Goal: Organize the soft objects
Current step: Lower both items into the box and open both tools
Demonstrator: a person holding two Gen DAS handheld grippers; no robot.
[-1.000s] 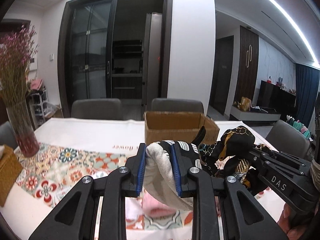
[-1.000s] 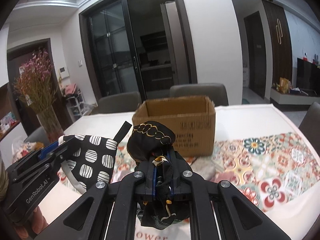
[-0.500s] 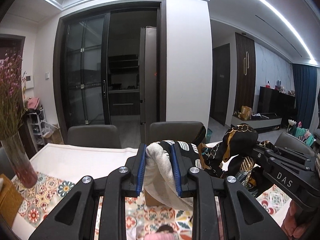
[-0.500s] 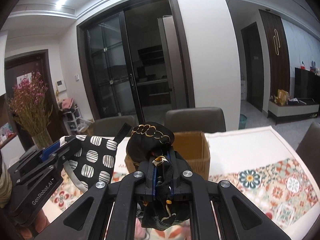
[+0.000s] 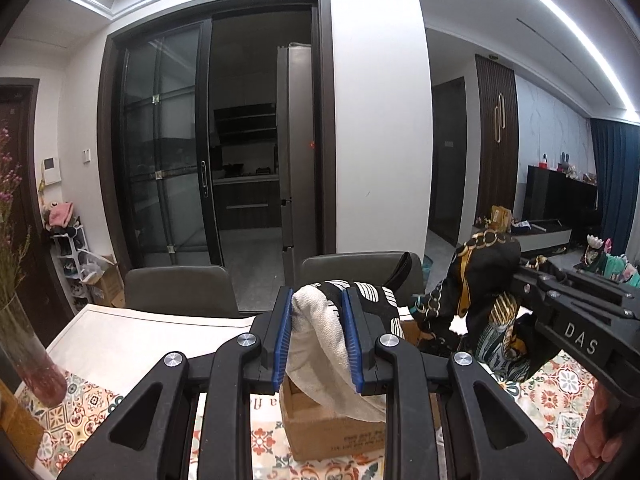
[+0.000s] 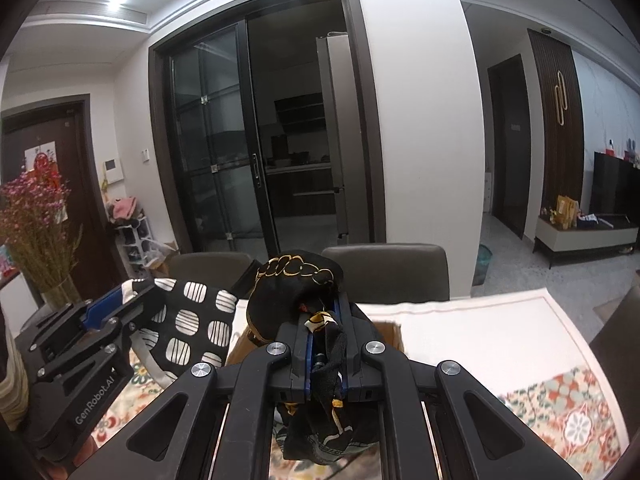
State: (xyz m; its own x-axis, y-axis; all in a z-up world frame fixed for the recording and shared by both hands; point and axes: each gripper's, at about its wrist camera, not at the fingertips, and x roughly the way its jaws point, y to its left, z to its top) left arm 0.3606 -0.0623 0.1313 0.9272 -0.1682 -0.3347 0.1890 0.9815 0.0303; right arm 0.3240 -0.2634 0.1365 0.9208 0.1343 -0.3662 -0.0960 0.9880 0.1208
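Note:
My left gripper (image 5: 316, 320) is shut on a black-and-white spotted oven mitt (image 5: 320, 344) with a cream lining, held up in the air; it also shows in the right wrist view (image 6: 192, 328). My right gripper (image 6: 326, 332) is shut on a black scarf with gold chain print (image 6: 296, 280), bunched over its fingertips; it also shows at the right of the left wrist view (image 5: 480, 280). Both hang over an open cardboard box (image 5: 332, 432), mostly hidden under the grippers, whose rim shows in the right wrist view (image 6: 390, 334).
The table carries a white cloth (image 6: 460, 332) with a floral tile pattern. A glass vase of pink dried flowers (image 6: 36, 232) stands at the left. Two grey chairs (image 5: 180, 288) stand behind the table. A tan box edge (image 5: 16, 432) lies at the far left.
Both grippers have risen with their cloths and tilted up, so the table has dropped low in view. The box now sits under the grippers. Both grips are unchanged.

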